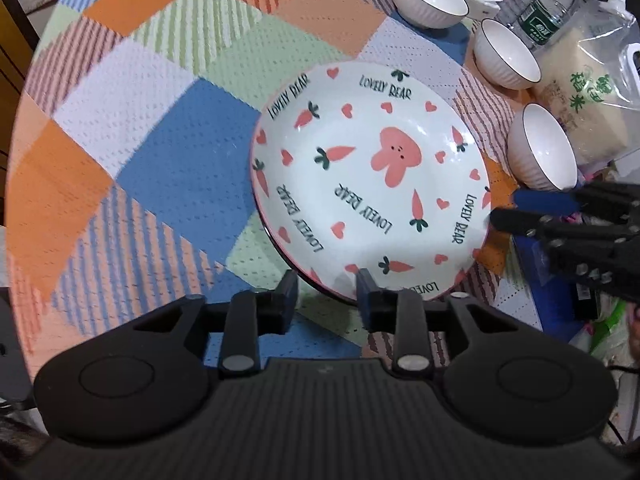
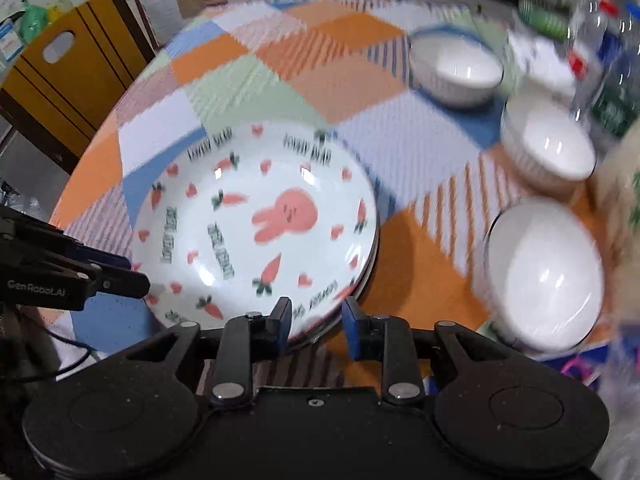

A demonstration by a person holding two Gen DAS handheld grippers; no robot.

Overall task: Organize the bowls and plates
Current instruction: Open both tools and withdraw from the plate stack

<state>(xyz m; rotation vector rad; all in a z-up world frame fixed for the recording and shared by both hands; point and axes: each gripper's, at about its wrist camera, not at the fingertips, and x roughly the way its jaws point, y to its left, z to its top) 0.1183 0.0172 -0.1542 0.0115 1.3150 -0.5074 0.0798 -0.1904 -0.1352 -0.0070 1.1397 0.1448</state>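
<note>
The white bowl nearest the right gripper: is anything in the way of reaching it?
Nothing visible. The right gripper, jaws apart and empty, hovers at the rabbit plate's rim; only bare tablecloth separates it from the nearest white bowl.

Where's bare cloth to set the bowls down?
Free: the checked tablecloth left of and beyond the carrot plate stack. Crowded: the right edge, where three white bowls line up against bottles and a rice bag.
</note>
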